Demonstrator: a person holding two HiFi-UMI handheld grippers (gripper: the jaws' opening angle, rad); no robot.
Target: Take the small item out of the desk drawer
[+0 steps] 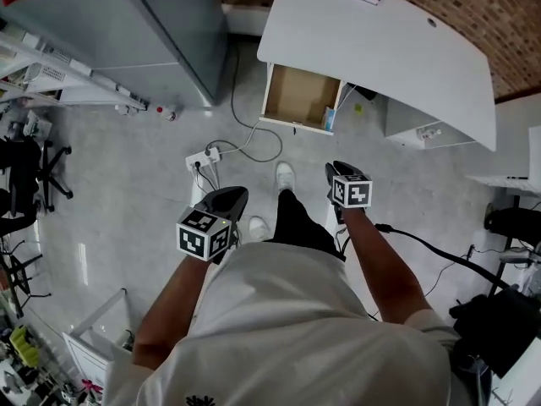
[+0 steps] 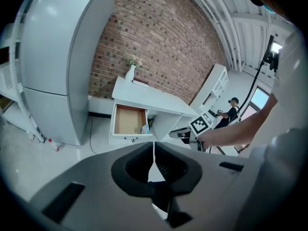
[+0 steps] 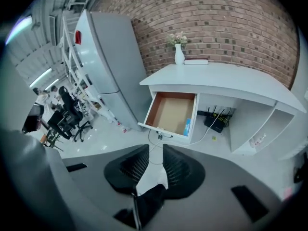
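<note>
Here, left tongs (image 2: 154, 150), pressed together, and right tongs (image 3: 155, 155), slightly spread and empty, hang well short of the open drawer (image 1: 292, 91). The small blue item (image 1: 329, 118) stands against the drawer's right wall. A jaw could jam there, or the floor cables (image 1: 245, 146) could cause a stumble.

The desk drawer (image 1: 296, 96) stands pulled fully open beneath the white worktop (image 1: 380, 49), its brown bottom bare. A small blue-and-white box (image 1: 329, 119) stands on edge against the right-hand wall, near the drawer's front corner.
</note>
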